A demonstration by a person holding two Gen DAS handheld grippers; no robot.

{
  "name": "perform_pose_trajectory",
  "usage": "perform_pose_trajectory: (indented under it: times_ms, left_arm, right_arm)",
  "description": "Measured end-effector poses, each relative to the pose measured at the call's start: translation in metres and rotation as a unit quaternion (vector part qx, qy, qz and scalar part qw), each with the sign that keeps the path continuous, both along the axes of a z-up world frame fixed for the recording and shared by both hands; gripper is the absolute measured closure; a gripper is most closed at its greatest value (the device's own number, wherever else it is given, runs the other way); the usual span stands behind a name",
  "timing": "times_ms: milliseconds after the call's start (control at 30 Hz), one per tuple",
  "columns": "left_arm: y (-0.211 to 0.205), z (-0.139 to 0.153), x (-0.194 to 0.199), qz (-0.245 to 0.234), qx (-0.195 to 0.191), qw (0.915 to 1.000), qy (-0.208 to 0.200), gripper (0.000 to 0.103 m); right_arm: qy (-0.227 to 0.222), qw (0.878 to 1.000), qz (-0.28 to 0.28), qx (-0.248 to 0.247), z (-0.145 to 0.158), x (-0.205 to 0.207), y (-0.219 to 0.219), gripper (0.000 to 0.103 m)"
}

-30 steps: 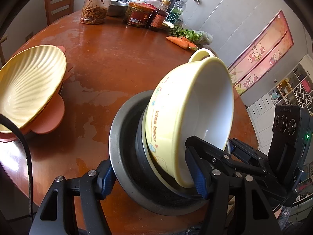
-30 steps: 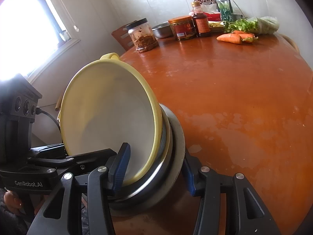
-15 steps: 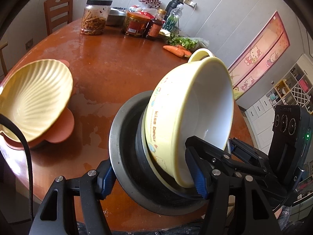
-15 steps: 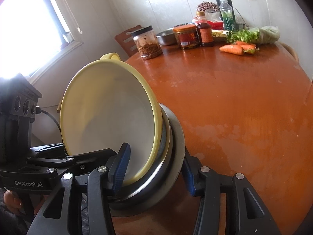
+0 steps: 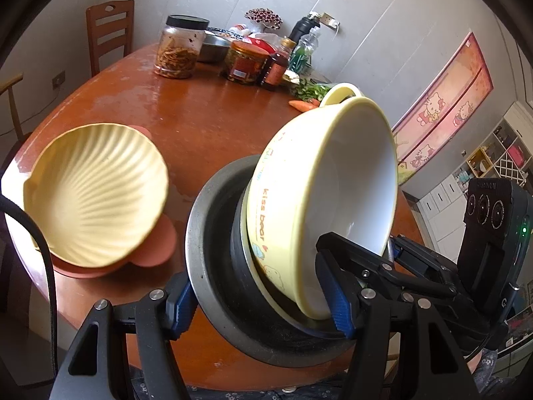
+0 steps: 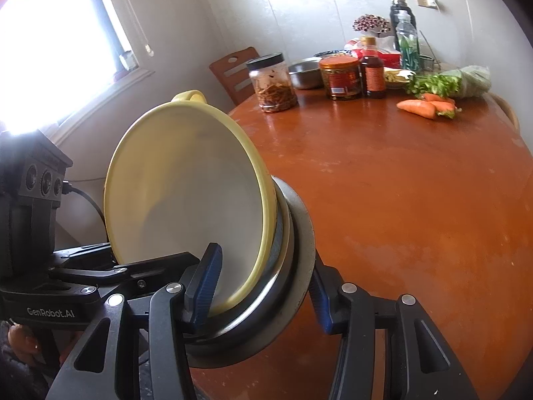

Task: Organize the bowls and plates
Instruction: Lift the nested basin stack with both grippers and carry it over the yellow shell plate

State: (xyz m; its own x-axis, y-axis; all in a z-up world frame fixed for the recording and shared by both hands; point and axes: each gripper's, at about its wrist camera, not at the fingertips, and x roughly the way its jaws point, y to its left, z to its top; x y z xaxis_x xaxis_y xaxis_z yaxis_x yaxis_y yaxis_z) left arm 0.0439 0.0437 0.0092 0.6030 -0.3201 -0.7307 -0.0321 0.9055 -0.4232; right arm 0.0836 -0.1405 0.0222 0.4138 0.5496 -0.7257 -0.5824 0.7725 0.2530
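Two grippers are clamped on one tilted stack: the left gripper (image 5: 260, 303) and right gripper (image 6: 263, 286) grip the metal basin (image 5: 213, 266) holding the yellow bowl (image 5: 299, 200); the shell plate (image 5: 96, 193) lies leftward, nearer the left one

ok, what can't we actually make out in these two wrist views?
- Left wrist: the salmon-pink plate lies mostly hidden under the pale yellow shell-ribbed plate.
- Both views: how many dishes sit between the yellow handled bowl and the grey metal plate; the bowl hides them.
- Right wrist: both plates fall outside the frame.
- Both: jar labels are too small to read.
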Motion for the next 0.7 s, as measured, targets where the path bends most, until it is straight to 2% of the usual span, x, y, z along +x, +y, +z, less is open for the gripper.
perform_pose_trajectory:
  times_ms: [700]
  left_arm:
    - [0.07, 0.022, 0.001, 0.039, -0.004, 0.9991, -0.019, 0.038]
  right_arm:
    - [-0.014, 0.999, 0.04, -0.009, 0.018, 0.02, 0.081, 0.051]
